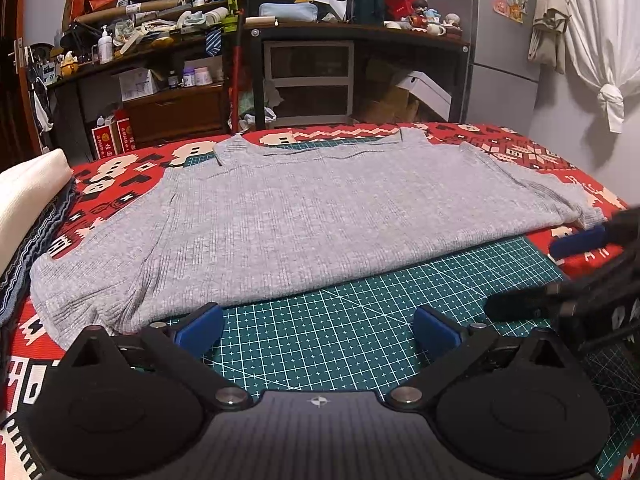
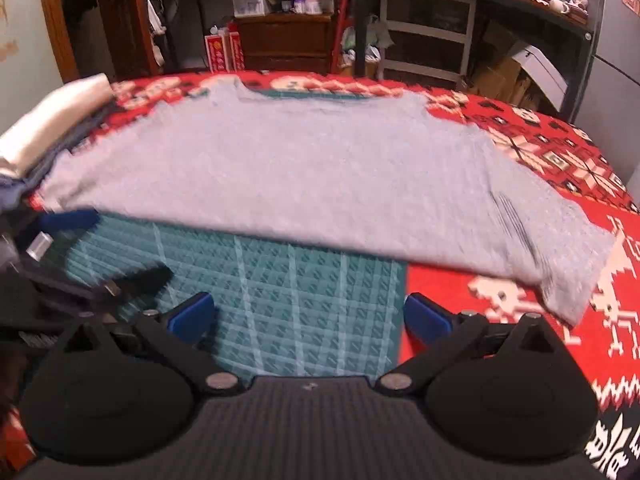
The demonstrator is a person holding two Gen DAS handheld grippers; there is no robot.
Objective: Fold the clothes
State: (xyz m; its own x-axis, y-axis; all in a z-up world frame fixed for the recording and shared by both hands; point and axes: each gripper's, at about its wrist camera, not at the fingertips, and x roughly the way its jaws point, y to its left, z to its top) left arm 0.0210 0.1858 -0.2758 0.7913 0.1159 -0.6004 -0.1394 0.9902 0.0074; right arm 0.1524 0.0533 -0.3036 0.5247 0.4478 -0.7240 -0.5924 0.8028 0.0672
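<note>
A grey ribbed short-sleeved top (image 1: 304,216) lies flat on the bed, neckline at the far side, hem toward me. My left gripper (image 1: 318,332) is open just short of the hem over the green cutting mat (image 1: 360,320), nothing between its blue pads. The right gripper (image 1: 560,268) shows at the right edge of the left wrist view, near the right sleeve end. In the blurred right wrist view the same top (image 2: 304,172) spreads ahead, and my right gripper (image 2: 306,320) is open and empty before the hem; the left gripper (image 2: 100,248) shows at the left edge.
A red patterned blanket (image 1: 552,156) covers the bed under the mat. A stack of folded cloth (image 1: 28,192) sits at the left edge. Cluttered shelves (image 1: 168,40), a desk (image 1: 360,36) and a tied white curtain (image 1: 600,60) stand beyond the bed.
</note>
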